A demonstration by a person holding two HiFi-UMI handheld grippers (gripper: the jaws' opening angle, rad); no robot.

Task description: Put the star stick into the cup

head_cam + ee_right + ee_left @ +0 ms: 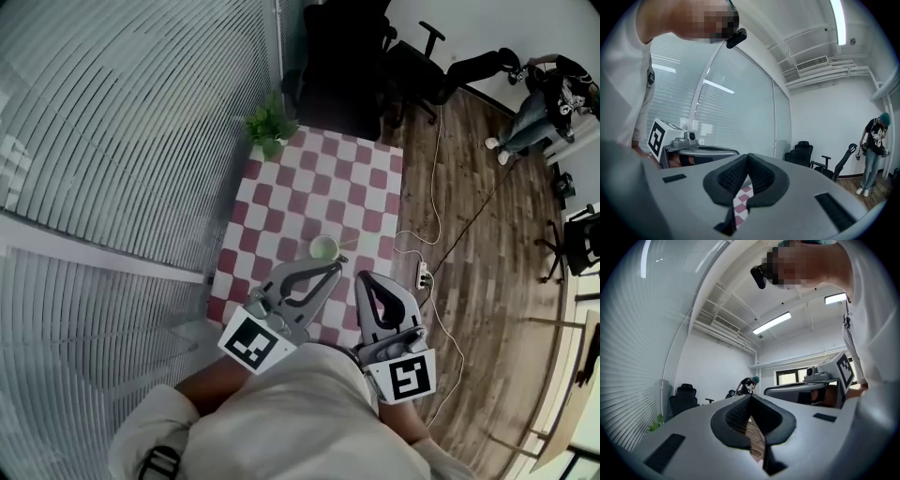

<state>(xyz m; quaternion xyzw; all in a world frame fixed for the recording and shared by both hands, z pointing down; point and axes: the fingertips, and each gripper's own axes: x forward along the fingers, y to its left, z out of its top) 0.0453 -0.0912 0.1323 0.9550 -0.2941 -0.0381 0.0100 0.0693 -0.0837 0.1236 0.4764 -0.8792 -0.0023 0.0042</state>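
With the grey left gripper (331, 269) and grey right gripper (367, 279) both closed on nothing, and the thin pale star stick (345, 246) seemingly leaning inside the pale green round cup (323, 248) on the red-and-white checked table (319, 178), insertion looked finished, leaving only withdrawal.

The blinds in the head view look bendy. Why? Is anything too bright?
Head view: the lens bends the straight blinds. Left gripper view: dark round corners, and the ceiling lamp glares white. Right gripper view: same round frame, and the light strip glares.
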